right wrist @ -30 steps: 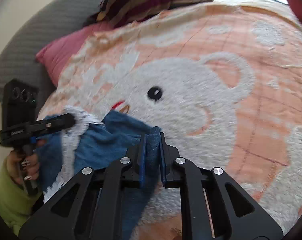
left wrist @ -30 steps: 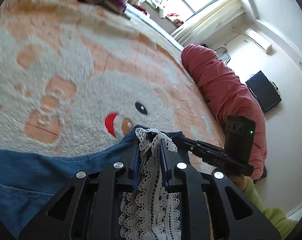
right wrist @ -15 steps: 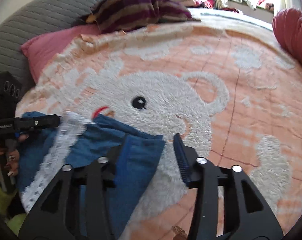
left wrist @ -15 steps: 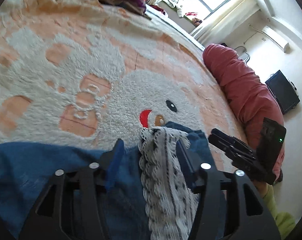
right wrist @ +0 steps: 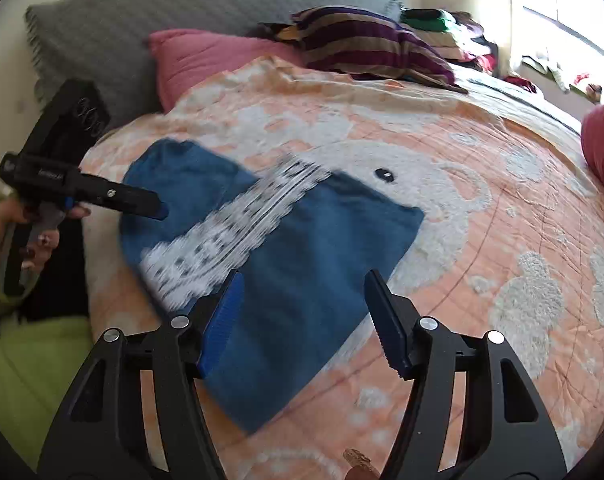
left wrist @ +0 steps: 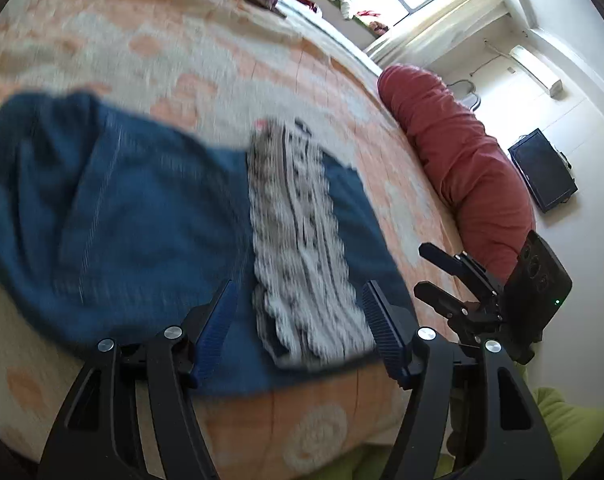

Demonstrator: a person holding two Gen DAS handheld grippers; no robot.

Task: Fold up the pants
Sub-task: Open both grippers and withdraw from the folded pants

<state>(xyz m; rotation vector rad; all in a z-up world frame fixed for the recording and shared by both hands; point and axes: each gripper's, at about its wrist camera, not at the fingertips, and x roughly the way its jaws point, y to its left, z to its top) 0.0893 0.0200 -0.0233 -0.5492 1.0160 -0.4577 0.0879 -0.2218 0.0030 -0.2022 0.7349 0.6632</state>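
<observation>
Bed blanket (right wrist: pixel 482 220), folded pants (right wrist: pixel 310 248), pillows (right wrist: pixel 206 56)

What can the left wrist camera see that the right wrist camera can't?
Only the left wrist view shows the black screen on the wall and the long red bolster. Only the right wrist view shows the striped pillow, the pink pillow and the grey headboard. Both show the folded blue pants with a lace strip, lying on the orange blanket.

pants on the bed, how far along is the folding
Done: the blue pants lie doubled on the orange blanket, lace trim running across the top layer. In hand: nothing; the left gripper and right gripper are opening, their pads clear of the cloth. Left: probably another fold to make the bundle compact.
</observation>
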